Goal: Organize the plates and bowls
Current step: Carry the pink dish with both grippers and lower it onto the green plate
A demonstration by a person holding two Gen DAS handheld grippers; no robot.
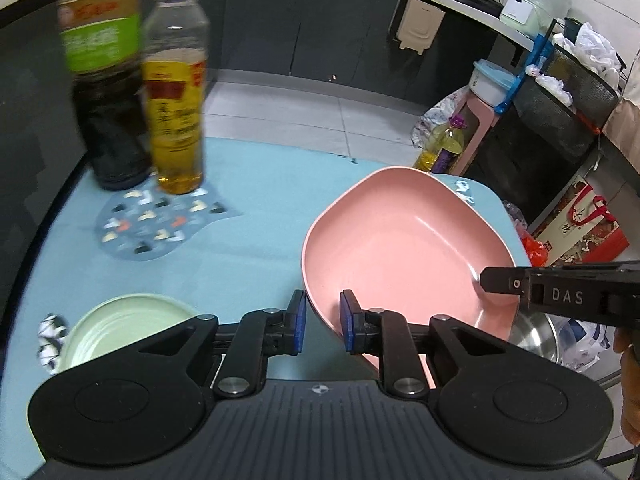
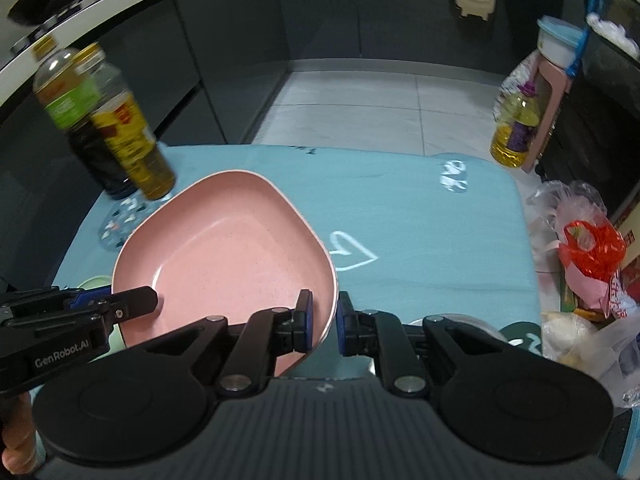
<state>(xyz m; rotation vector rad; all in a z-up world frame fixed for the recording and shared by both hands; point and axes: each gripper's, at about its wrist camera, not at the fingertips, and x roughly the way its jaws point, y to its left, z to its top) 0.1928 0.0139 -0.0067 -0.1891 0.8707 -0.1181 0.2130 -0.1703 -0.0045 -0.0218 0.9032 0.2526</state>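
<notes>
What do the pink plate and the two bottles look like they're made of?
The pink plate looks like matte speckled plastic or wheat-straw composite, with only a soft sheen along its inner wall; glazed ceramic can't be ruled out. The two bottles look like clear plastic: see-through walls above the liquid, with printed labels.

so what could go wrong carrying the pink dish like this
Each gripper, left gripper and right gripper, pinches only a thin bit of the pink dish rim, so the dish could tilt or slip out. Swinging left, it could knock the two bottles. Lowered carelessly, it may hit the green bowl.
</notes>
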